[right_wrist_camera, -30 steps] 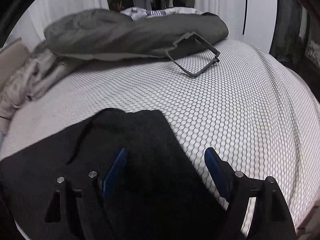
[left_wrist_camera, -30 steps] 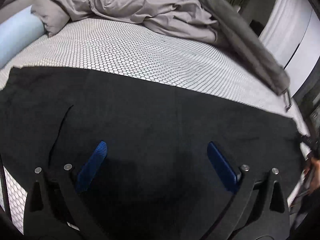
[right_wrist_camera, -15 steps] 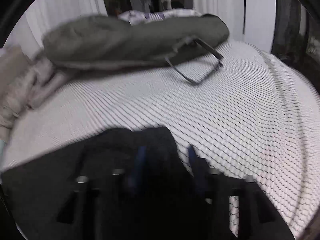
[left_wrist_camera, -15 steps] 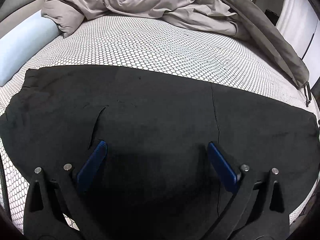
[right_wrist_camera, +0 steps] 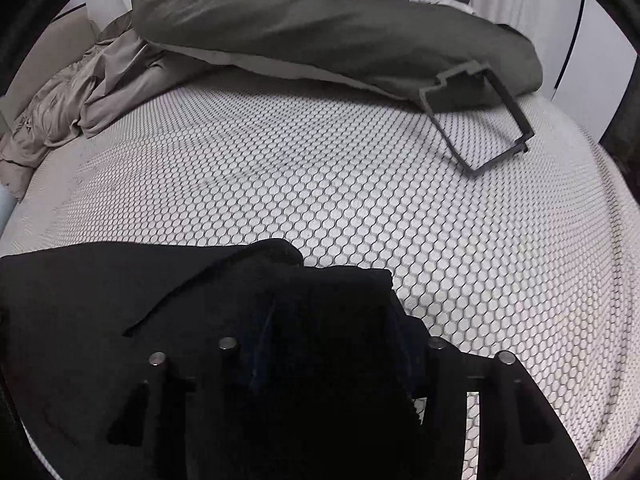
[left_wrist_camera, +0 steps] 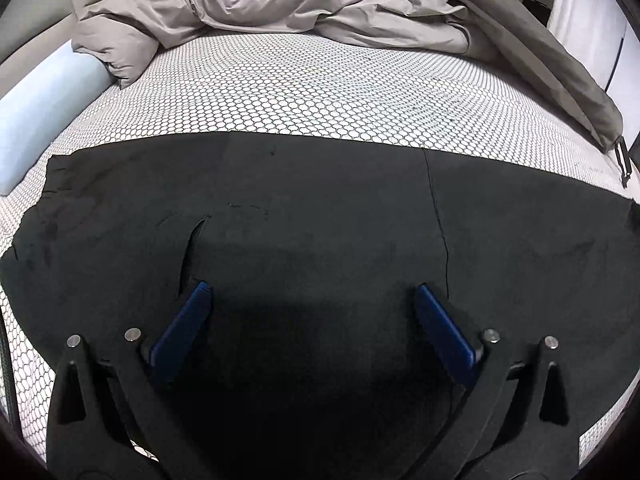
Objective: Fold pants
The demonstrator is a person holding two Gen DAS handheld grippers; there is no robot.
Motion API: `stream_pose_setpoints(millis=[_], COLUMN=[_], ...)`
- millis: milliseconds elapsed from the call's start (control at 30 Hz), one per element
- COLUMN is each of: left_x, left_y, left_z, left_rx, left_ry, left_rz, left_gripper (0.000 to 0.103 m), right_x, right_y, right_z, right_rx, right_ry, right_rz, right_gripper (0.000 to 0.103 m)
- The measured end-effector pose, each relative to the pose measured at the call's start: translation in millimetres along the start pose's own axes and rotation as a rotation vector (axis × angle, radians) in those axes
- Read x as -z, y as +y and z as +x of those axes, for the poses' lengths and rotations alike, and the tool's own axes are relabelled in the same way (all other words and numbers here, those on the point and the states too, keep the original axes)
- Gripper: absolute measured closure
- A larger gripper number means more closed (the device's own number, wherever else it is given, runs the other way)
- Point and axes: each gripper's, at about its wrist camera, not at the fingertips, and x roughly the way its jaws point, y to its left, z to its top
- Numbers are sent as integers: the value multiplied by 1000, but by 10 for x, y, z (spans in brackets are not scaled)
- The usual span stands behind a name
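Observation:
Black pants (left_wrist_camera: 320, 208) lie spread flat across the near part of the bed, waistband at the left. My left gripper (left_wrist_camera: 310, 296) hovers over their middle, blue pads wide open and empty. In the right wrist view the pants' leg end (right_wrist_camera: 288, 280) is bunched up between my right gripper's fingers (right_wrist_camera: 332, 320), which have closed in on the fabric; the dark cloth hides most of the pads.
The bed sheet (left_wrist_camera: 320, 92) has a white honeycomb pattern. A crumpled beige duvet (left_wrist_camera: 260, 4) and a dark grey cover (right_wrist_camera: 320, 28) lie at the far side. A grey plastic frame (right_wrist_camera: 488, 120) lies on the sheet at the right. A pale blue bolster (left_wrist_camera: 36, 108) lies at the left.
My right gripper has closed from open onto the pants' leg end and the fabric has bunched up. My left gripper has pulled back, showing more of the pants.

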Motion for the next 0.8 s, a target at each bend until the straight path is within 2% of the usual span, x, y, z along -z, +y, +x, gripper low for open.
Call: stream_pose_setpoints(millis=[100,167,200,233,300,367,500,633,700,733,800], left_x=[4,-2,-4,-5,7,53,255,510,622,671,684], left_y=[-27,-31,-32,-44,-97,-229,-595,-1004,-1179,-1224,-1190], left_z=[-2,3,-7,-32,-113,-256,-508,-469,-361,-331,-326], left_rx=[10,4,0,-1,15,52,136,223,204,180,189], left_ry=[1,3,2,-4,-21,-51,-91,-38,6,-1,-5], left_rz=[17,18,16,15,29,70,148,243,322,353,355], left_gripper=[2,2,2,2,2,2,2,2,2,1,1], right_x=[-29,4,5,50,182,416,834,1273,1433,1488,1569], right_y=[-146,-128,-98,-48,65,259,710,1262,1498,1550,1568], right_z=[131,145,92,-44,-359,-700,-1020,-1066,-933,-854,-719], right_rx=[19,37,47,68,84,19,-71,-166,-167,-152,-81], right_ry=[20,39,27,5,-53,-102,-103,-75,-47,-38,-48], right_rz=[111,132,130,125,119,85,32,-11,-42,-55,-80], right_gripper=[50,48,44,42,28,24,21,21,20,21,21])
